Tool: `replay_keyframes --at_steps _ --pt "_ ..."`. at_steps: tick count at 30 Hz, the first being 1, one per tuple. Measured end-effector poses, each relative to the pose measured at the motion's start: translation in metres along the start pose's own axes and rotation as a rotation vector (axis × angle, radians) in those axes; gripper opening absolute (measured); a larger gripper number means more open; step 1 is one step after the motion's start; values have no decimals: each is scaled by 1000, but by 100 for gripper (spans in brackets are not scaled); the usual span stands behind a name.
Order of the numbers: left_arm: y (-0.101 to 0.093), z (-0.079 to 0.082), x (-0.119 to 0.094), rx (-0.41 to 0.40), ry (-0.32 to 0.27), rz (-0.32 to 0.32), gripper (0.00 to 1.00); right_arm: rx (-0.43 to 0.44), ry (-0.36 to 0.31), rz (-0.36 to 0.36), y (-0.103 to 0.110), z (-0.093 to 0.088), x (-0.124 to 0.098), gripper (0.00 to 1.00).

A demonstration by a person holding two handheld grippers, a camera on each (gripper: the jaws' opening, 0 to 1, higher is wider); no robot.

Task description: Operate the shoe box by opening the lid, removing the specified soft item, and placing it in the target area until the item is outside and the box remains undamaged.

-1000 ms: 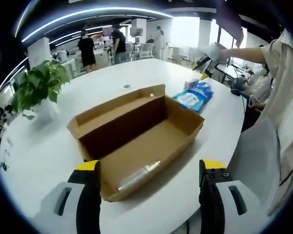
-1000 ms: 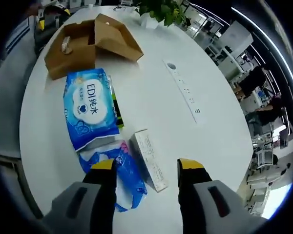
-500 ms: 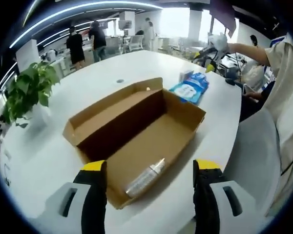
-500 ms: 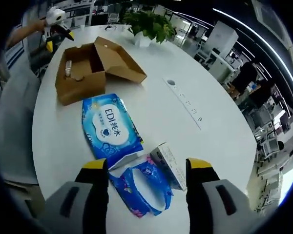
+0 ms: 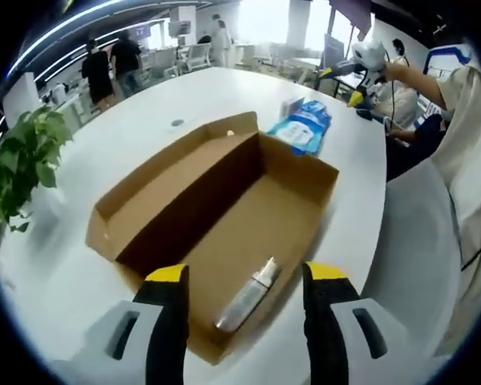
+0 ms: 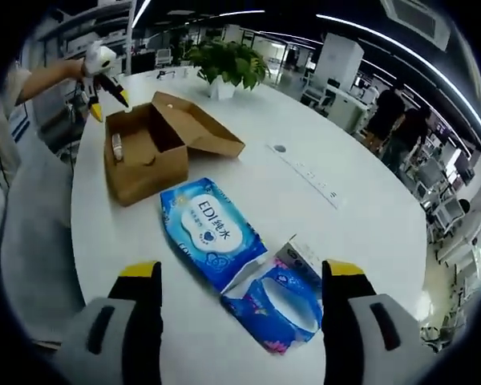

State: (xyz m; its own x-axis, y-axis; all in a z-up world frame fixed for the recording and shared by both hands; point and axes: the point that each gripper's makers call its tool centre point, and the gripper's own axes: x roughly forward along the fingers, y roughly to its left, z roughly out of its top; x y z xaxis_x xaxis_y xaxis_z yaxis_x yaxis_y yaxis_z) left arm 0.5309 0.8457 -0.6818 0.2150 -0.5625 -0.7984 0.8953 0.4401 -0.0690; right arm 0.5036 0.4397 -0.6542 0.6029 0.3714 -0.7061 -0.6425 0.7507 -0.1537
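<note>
- Left gripper: the jaws are spread apart and grasp nothing; it is held just above the near end of the box.
- Box: brown cardboard, lid folded fully back, seen lying on the white table; a clear, slim bottle is seen on its floor between the jaw tips.
- Right gripper: the jaws are likewise spread and empty, held over the table above two blue packs.
- Wipes pack: flat, blue and white, placed outside the box, well apart from it.
- Second pack: blue, patterned, just beside the wipes pack and touching a small white carton.
- Plant: set on the table beyond the box.
</note>
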Motion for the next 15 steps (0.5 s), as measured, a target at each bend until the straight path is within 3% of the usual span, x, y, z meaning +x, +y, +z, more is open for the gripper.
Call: replay_keyframes --at_steps 15 --pt "8 -16 21 74 172 -106 49 85 -63 46 46 4 -10 96"
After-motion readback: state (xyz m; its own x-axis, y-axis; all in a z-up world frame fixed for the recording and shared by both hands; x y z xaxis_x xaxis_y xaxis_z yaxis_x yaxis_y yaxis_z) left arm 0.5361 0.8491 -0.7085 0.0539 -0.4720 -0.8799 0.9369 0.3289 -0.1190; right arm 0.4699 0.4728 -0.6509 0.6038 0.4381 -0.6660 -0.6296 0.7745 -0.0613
